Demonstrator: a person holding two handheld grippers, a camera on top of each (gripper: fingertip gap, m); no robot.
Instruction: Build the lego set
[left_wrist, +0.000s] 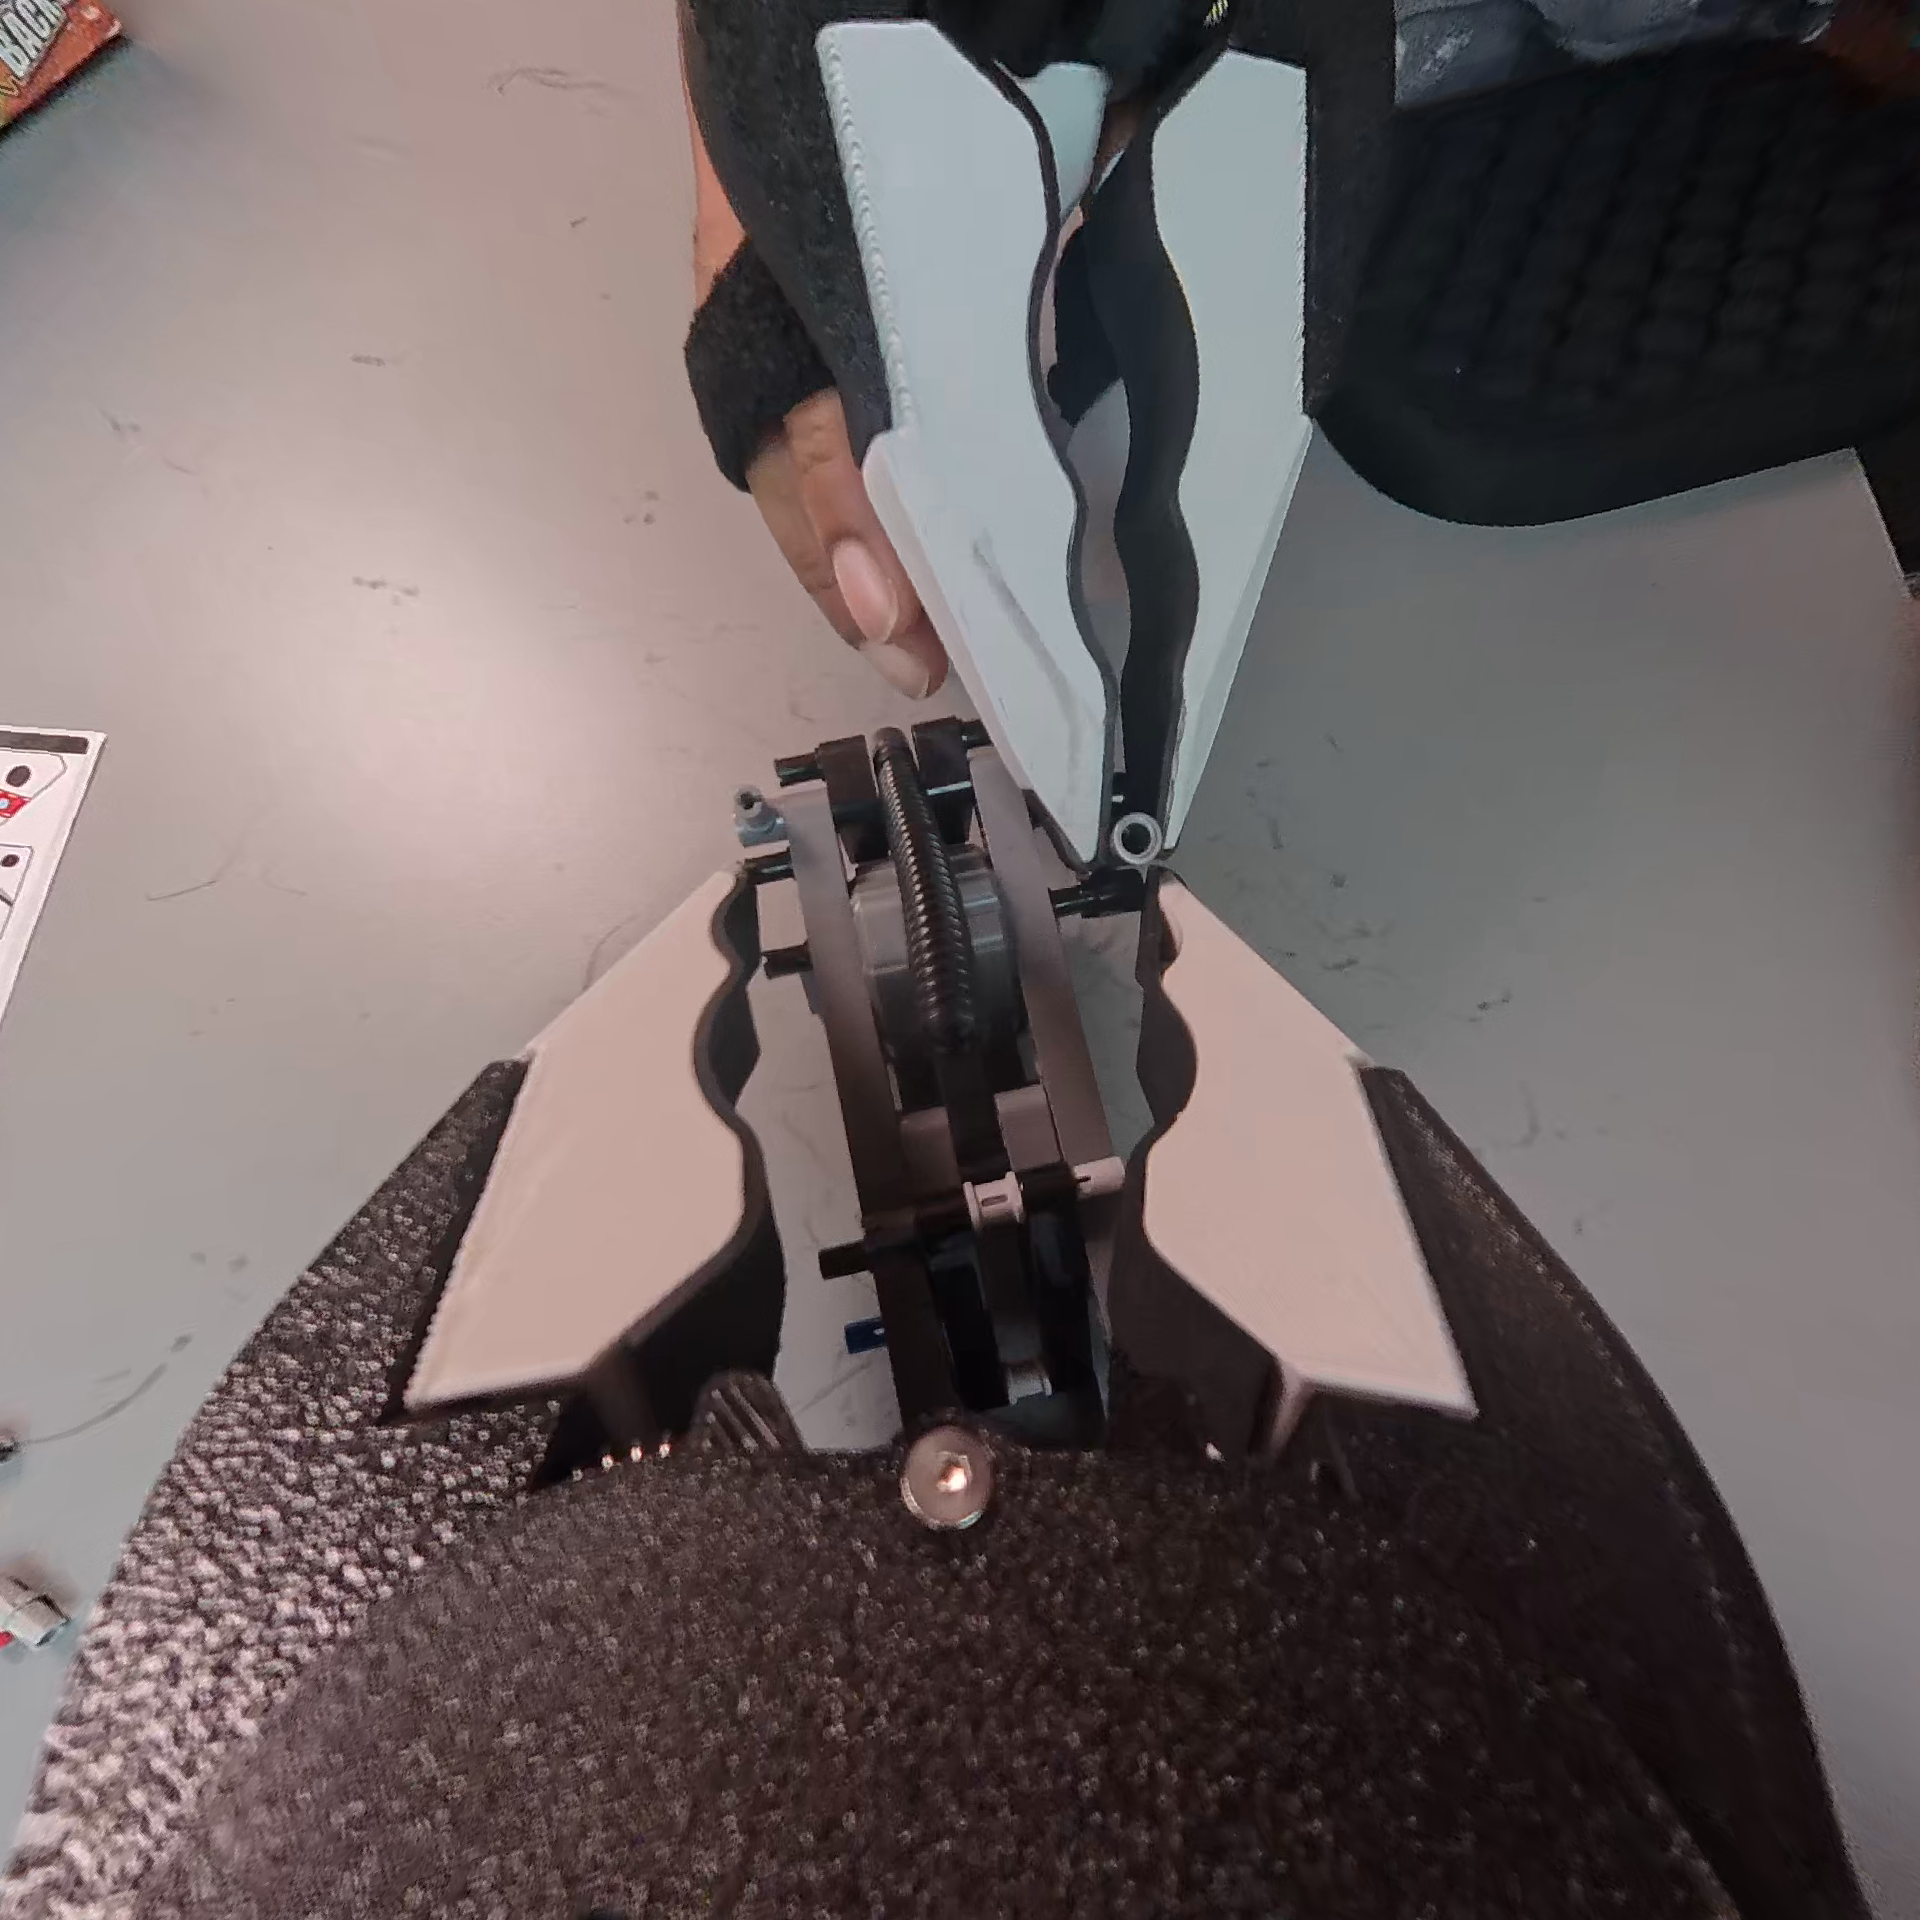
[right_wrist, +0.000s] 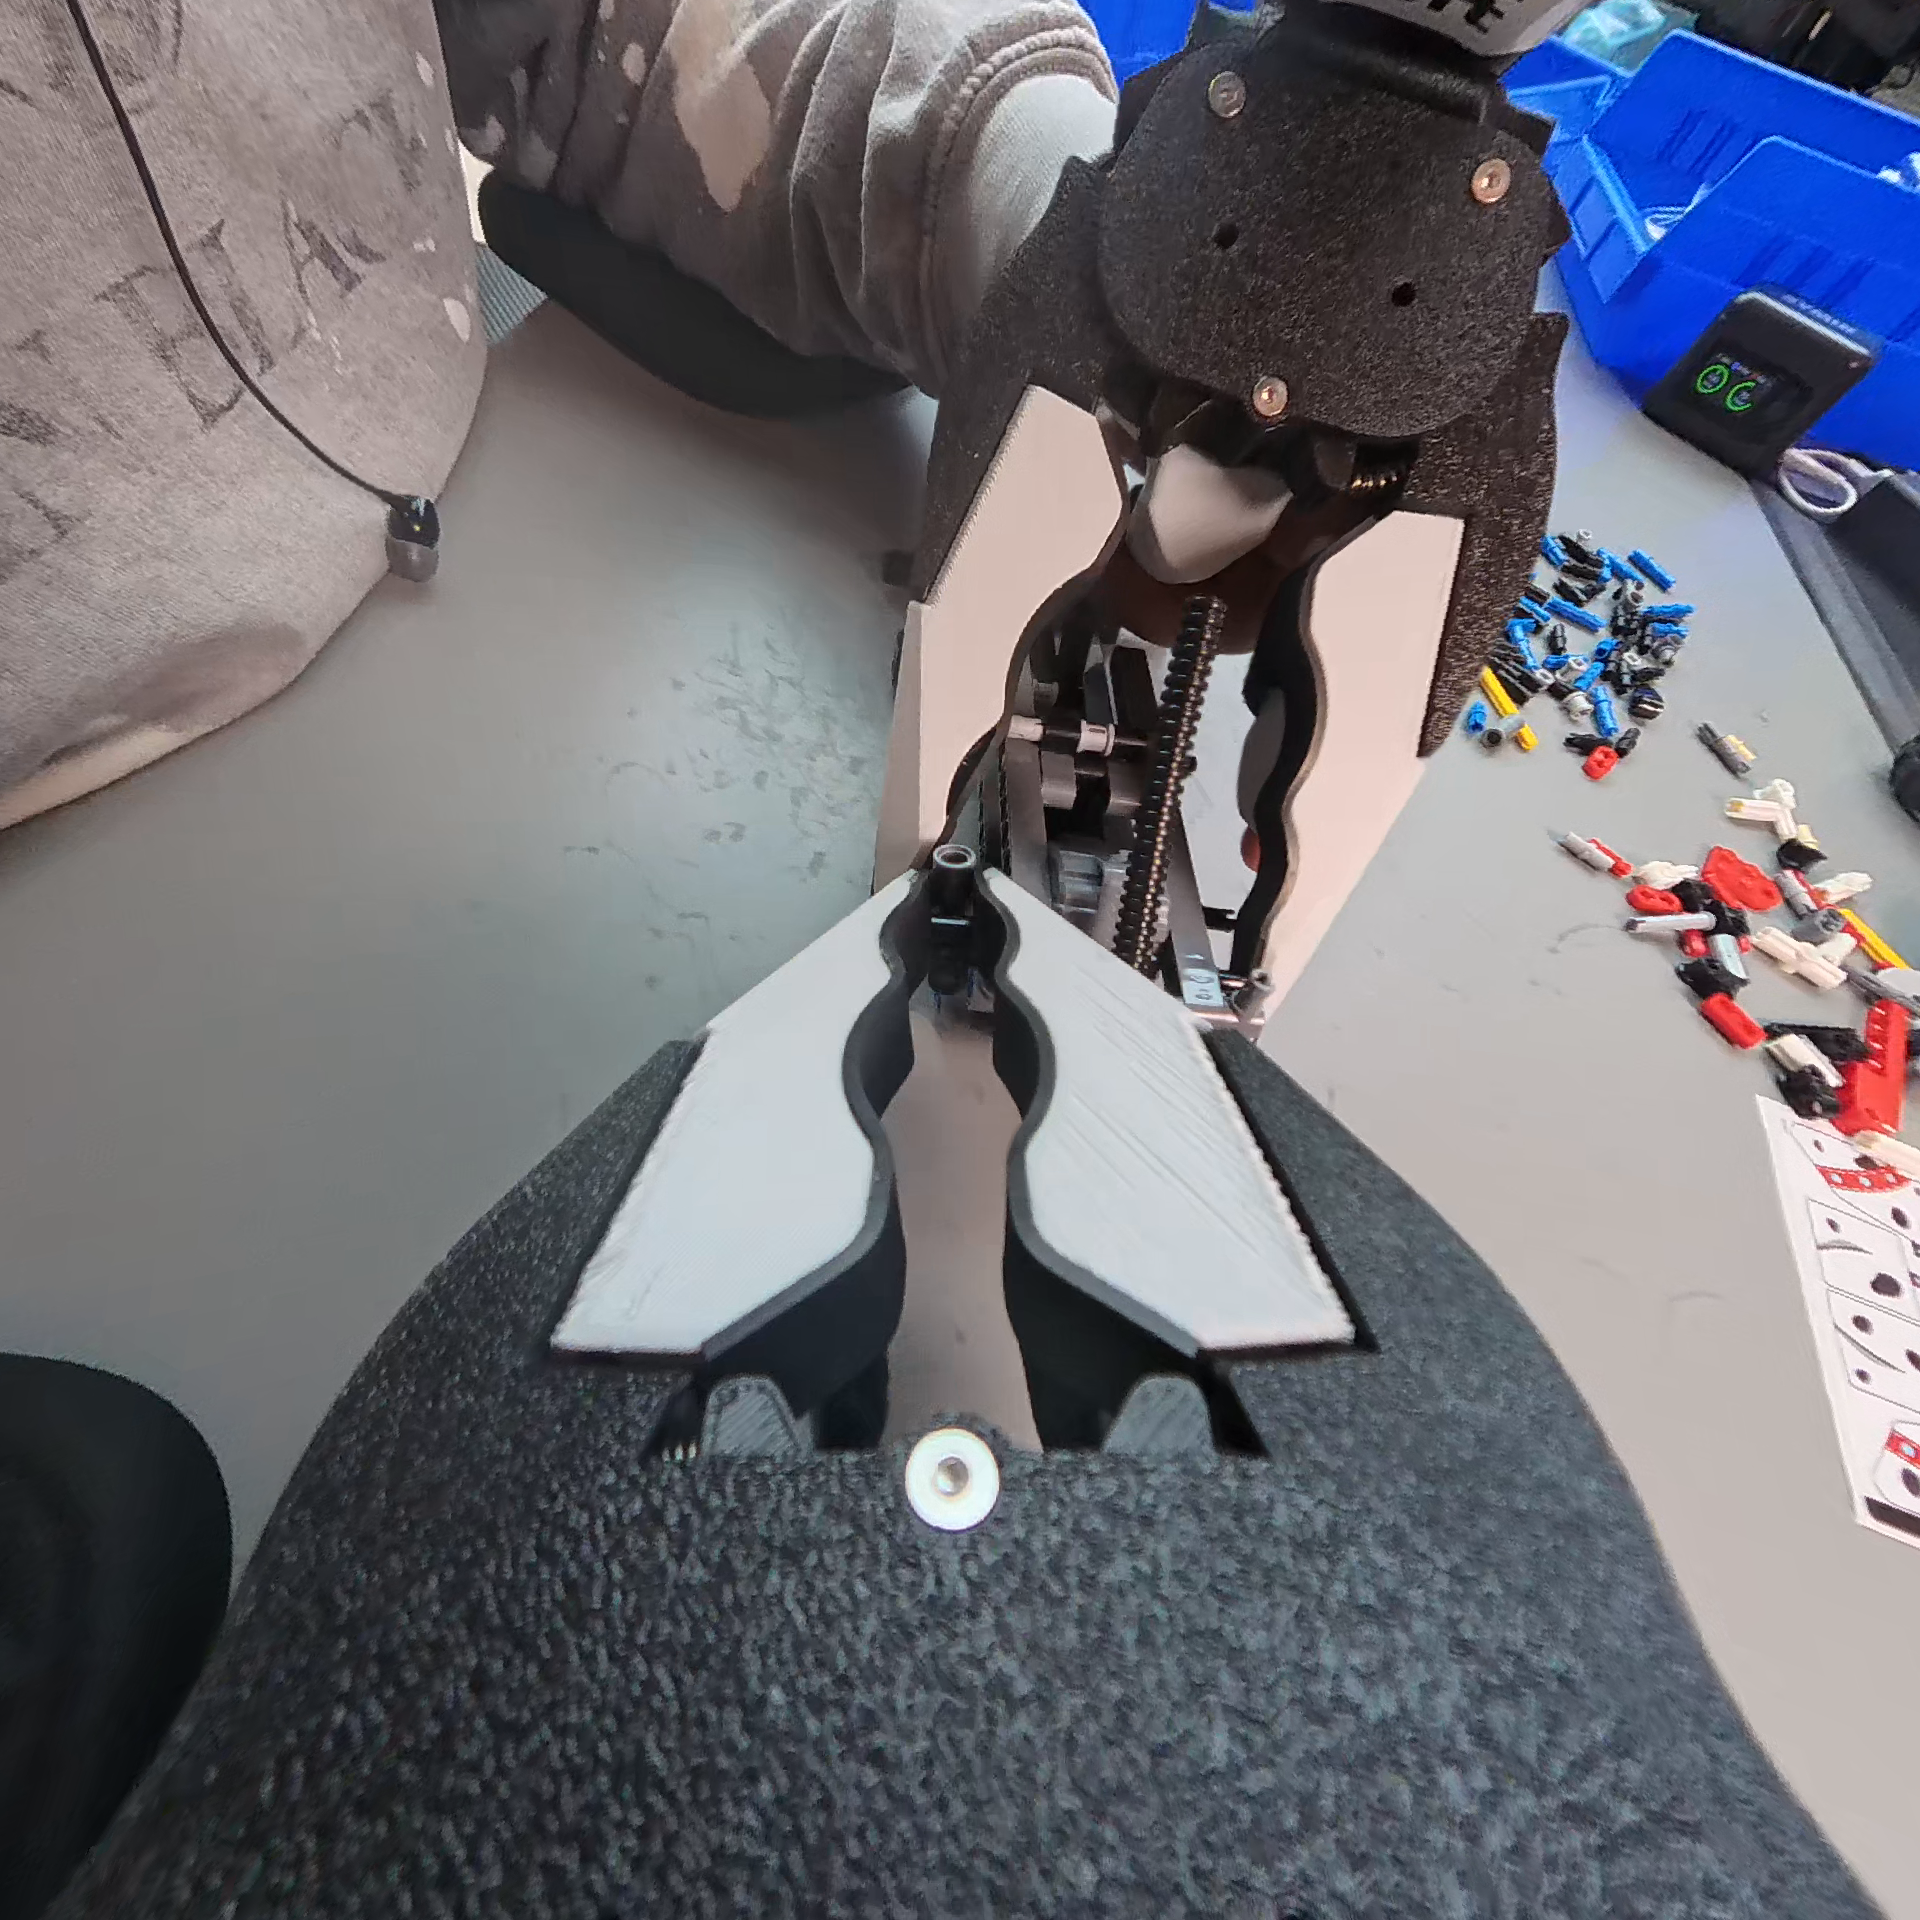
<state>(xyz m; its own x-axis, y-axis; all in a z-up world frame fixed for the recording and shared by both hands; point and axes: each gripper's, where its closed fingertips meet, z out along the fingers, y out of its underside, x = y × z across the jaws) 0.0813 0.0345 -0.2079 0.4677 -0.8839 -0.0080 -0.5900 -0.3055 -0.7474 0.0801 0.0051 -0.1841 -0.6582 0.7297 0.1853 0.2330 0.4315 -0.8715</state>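
My left gripper (left_wrist: 951, 935) clamps the model (left_wrist: 935, 997) while my right gripper (right_wrist: 951, 914) pinches a pin (right_wrist: 950, 894) ahead; skewed pressure could pop it free.

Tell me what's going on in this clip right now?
A person is building a lego model on a grey table, with a set of tongs in each hand. The left tongs straddle the half-built black and grey model; whether they actually grip it is unclear. The right tongs are pinched on a small black peg with a grey ring-shaped end, bringing it to the model's side. Loose pieces and a sticker sheet lie nearby.
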